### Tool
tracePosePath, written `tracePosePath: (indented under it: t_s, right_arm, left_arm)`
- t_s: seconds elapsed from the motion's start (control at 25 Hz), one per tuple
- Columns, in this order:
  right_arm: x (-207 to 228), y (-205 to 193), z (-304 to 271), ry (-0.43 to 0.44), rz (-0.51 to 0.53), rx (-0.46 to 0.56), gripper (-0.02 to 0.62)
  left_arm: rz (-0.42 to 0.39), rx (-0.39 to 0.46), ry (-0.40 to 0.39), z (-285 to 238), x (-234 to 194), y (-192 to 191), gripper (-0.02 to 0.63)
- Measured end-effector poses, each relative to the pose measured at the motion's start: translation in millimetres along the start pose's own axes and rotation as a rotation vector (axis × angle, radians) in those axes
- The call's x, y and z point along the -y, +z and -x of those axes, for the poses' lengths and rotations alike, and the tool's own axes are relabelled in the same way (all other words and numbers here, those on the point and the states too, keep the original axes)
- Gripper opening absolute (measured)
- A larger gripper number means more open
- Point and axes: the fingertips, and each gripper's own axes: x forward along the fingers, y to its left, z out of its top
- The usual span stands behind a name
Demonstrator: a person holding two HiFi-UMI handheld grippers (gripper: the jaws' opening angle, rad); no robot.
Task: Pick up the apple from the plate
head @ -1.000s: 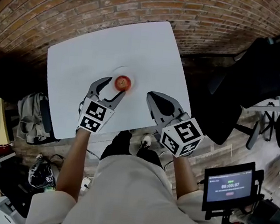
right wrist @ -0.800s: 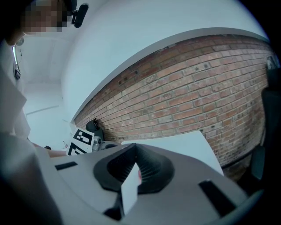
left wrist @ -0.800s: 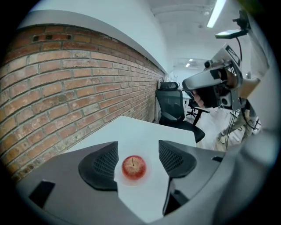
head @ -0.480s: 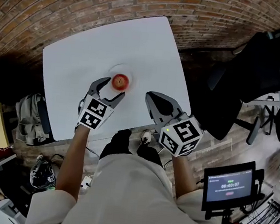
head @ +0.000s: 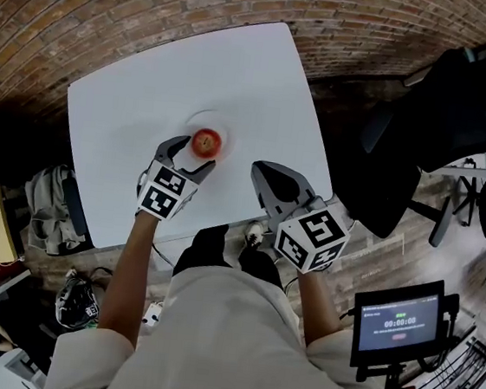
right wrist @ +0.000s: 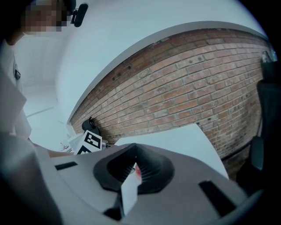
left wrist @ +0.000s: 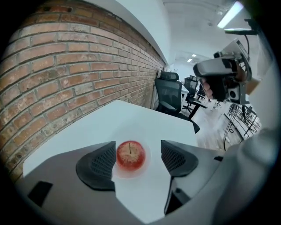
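Observation:
A red apple [head: 206, 142] sits on a small white plate [head: 206, 121] on the white table [head: 197, 62]. My left gripper [head: 194, 153] is at the plate's near side and points down at it. In the left gripper view the apple [left wrist: 130, 155] lies between the two dark pads, close to the left pad [left wrist: 102, 163] and well apart from the right one. The left gripper [left wrist: 139, 158] is open and its jaws have just been opening. The plate [left wrist: 131, 175] shows under the apple. My right gripper [head: 261, 169] hovers shut to the right with nothing in it, its tips meeting [right wrist: 134, 154].
The table's near edge runs just under both grippers. A black office chair [head: 443, 125] stands to the right, and a small screen on a stand [head: 398, 323] is near the person's right side. A grey backpack [head: 50, 202] lies on the floor at the left. A brick wall [left wrist: 66, 66] runs behind the table.
My left gripper has sunk closer to the apple and its jaws stand wider, with the apple now between their tips. The right gripper has stayed where it was.

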Motion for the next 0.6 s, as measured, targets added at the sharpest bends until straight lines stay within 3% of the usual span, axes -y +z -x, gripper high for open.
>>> tracePosePath:
  t_s: [0.24,0.6]
  right_arm:
    - [5,-6,-7,-0.010,-0.012,-0.017,0.002]
    - [16,-15,-13,-0.028,-0.030,-0.052,0.002]
  left_arm:
    - [0.003,-0.044,-0.012,-17,-6,-14,0.319]
    - [0.012,-0.088,-0.036,-43,-11,-26,0.387]
